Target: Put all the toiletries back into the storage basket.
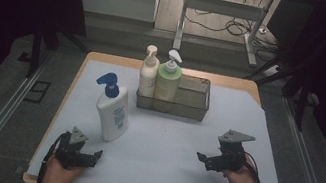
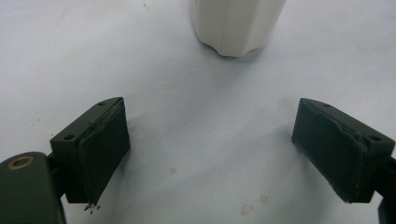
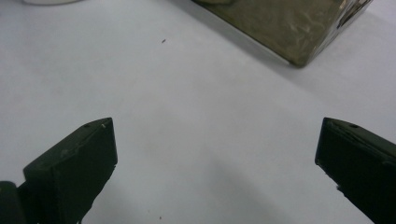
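A white pump bottle (image 1: pixel 113 109) with a blue pump head stands upright on the white sheet, left of centre; its base (image 2: pixel 236 24) rises ahead of my left gripper. A cream pump bottle (image 1: pixel 148 75) and a green pump bottle (image 1: pixel 168 80) stand in the left end of a metal basket (image 1: pixel 194 106). My left gripper (image 1: pixel 98 153) rests at the front left, open and empty, close to the white bottle. My right gripper (image 1: pixel 201 158) sits at the front right, open and empty, with the basket's corner (image 3: pixel 299 32) ahead of it.
The table (image 1: pixel 243 83) is covered by a white sheet (image 1: pixel 176 149). The right part of the basket holds nothing. Beyond the table stand a white desk frame (image 1: pixel 221 10), loose cables on the floor and dark curtains either side.
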